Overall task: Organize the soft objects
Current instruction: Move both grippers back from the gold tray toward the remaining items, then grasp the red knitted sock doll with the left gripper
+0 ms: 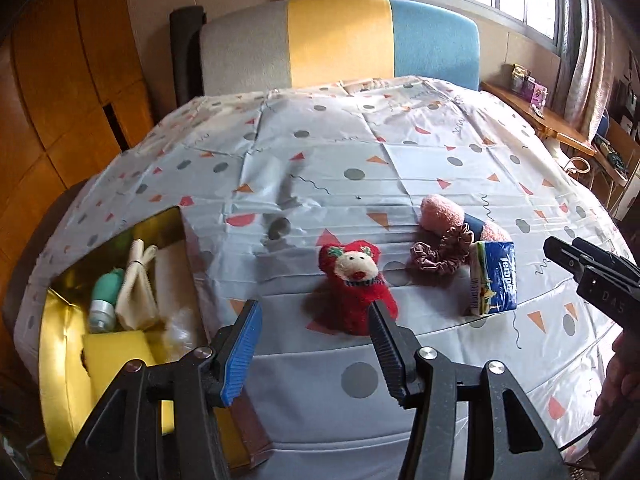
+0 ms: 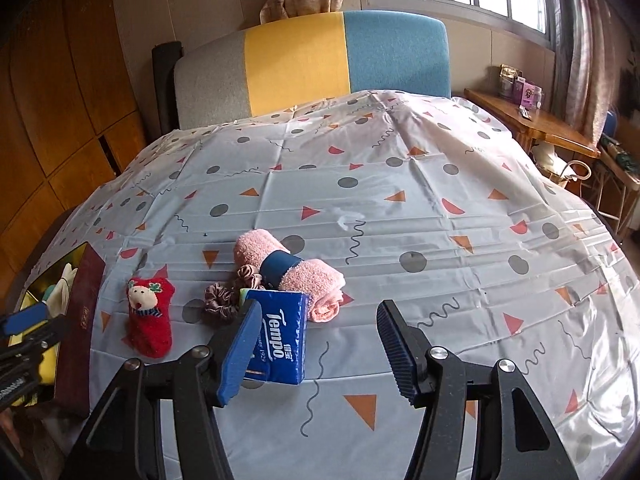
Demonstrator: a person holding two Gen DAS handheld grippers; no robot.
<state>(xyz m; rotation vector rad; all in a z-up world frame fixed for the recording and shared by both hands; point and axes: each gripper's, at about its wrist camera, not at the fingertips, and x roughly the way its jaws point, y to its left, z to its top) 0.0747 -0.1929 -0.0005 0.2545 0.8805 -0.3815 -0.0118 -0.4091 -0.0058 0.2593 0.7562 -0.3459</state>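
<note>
A red reindeer sock (image 1: 354,286) (image 2: 150,316) lies on the table. Right of it lie a mauve scrunchie (image 1: 440,250) (image 2: 224,296), a rolled pink towel with a blue band (image 1: 444,210) (image 2: 288,268) and a blue Tempo tissue pack (image 1: 494,278) (image 2: 280,340). My left gripper (image 1: 314,320) is open and empty, just in front of the sock. My right gripper (image 2: 318,320) is open and empty; its left finger overlaps the tissue pack's near left edge in view. The right gripper also shows at the right edge of the left wrist view (image 1: 580,264).
A gold-lined box (image 1: 68,360) (image 2: 86,320) stands at the table's left edge, holding a yellow sponge (image 1: 120,356), a green bottle (image 1: 105,300) and cream cloth (image 1: 138,284). A patterned tablecloth (image 2: 400,216) covers the table. A tricolour chair (image 1: 340,40) stands behind; a wooden shelf (image 2: 532,120) stands right.
</note>
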